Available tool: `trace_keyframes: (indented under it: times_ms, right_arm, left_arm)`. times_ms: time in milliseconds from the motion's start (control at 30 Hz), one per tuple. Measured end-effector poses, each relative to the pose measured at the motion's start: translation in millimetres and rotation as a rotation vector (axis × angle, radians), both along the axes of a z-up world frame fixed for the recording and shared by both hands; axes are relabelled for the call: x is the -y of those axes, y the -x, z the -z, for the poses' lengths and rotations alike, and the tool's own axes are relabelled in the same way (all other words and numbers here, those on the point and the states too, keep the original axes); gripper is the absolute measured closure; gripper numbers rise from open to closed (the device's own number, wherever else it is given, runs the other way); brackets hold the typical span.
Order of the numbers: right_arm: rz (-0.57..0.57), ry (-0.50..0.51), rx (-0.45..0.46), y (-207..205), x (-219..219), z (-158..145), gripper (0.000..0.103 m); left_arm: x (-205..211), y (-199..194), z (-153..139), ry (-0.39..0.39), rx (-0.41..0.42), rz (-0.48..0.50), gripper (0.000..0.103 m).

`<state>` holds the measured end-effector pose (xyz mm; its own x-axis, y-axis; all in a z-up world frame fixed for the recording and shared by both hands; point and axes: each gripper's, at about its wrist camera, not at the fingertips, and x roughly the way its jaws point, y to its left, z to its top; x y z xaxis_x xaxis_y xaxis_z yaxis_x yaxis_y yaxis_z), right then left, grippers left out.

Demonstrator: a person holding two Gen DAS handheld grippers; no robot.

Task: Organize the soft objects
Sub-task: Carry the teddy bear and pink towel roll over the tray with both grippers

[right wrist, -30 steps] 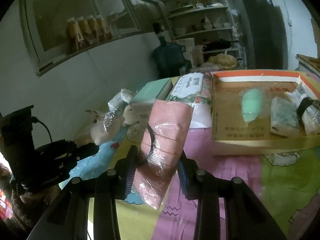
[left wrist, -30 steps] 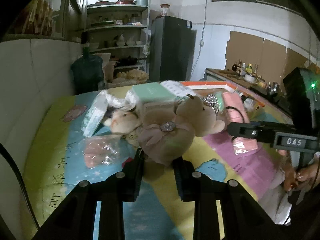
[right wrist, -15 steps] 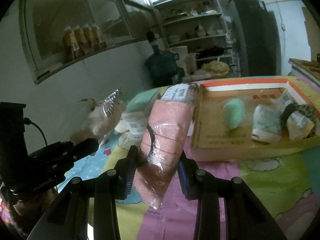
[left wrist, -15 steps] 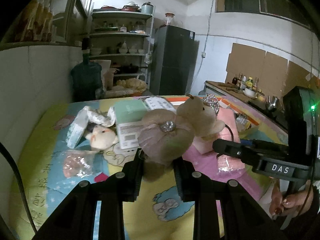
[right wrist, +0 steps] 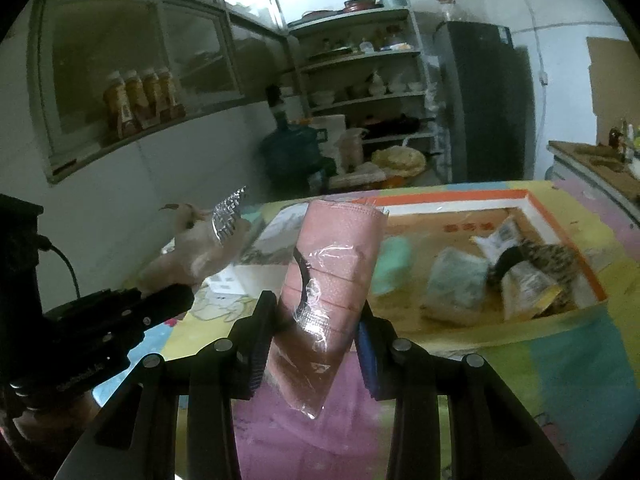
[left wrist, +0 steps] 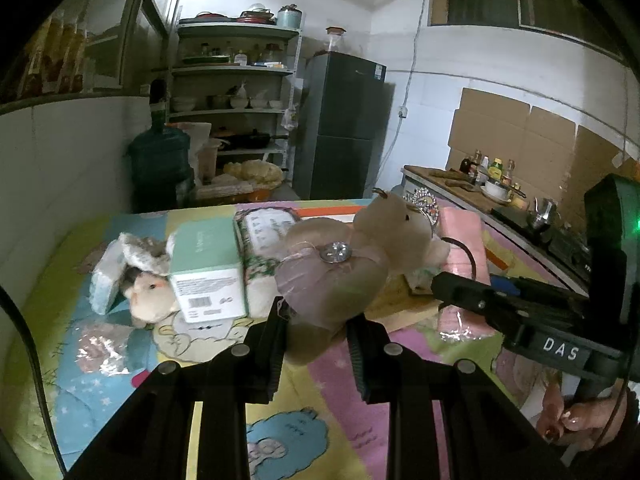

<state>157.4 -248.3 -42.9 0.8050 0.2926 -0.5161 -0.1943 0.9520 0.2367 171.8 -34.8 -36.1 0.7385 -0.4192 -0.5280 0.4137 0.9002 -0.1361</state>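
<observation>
Left tool (left wrist: 316, 320) clamping lower body of plush bear (left wrist: 360, 264), held up off the tabletop (left wrist: 280, 412); bear's underside and legs hiding behind the fingers, face turned away, only back of beige head, pinkish dress and a round rhinestone button (left wrist: 336, 252) showing. Sparkly tiara (right wrist: 228, 218) on bear's head, partly cut off in left wrist view, showing clearer in right wrist view. Right tool (right wrist: 316, 332) squeezing pink folded cloth pack (right wrist: 332, 280) in clear wrap, standing roughly upright between the fingers, bottom end hanging below them, black loop across its front; what it is exactly hard telling. Same pack appearing in left wrist view just right of the bear, partly blocked by bear's head and right tool body. Sitting beyond on cartoon-print tabletop: shallow cardboard tray (right wrist: 560, 224) with orange rim, holding mint-green item (right wrist: 394, 264), wrapped bundles, dark patterned thing, all motion-blurred. Resting left of the bear: mint-green box (left wrist: 206, 268), second small plush (left wrist: 150, 296) half buried under white crumpled packs, shiny wrapped pinkish item (left wrist: 102, 350) near the left edge, contents unreadable. Floral pack (left wrist: 266, 236) behind box, mostly covered.
</observation>
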Motion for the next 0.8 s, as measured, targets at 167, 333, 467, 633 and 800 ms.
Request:
trace_keyframes:
  times_ms: [167,333,467,633,800]
  right_arm:
    - [0.020,0.033,0.006,-5.2,14.4,-3.5,0.064]
    - [0.040,0.066,0.010,-11.1,30.5,-5.2,0.064]
    - [0.057,0.097,0.014,-18.6,46.3,-8.0,0.064]
    - [0.072,0.126,0.017,-27.8,66.3,-11.6,0.064]
    - [0.084,0.143,0.020,-39.5,85.2,-16.6,0.064]
  left_arm:
    - [21.2,-6.3,-4.5,-0.005,0.005,-0.003,0.074]
    - [40.0,-16.8,-5.2,-0.008,-0.007,-0.007,0.074]
    - [55.8,-25.9,-5.5,-0.018,-0.015,0.000,0.074]
    - [78.0,-37.7,-6.9,-0.030,-0.022,0.009,0.074]
    - [100.2,-51.5,-8.5,-0.051,-0.022,0.007,0.074]
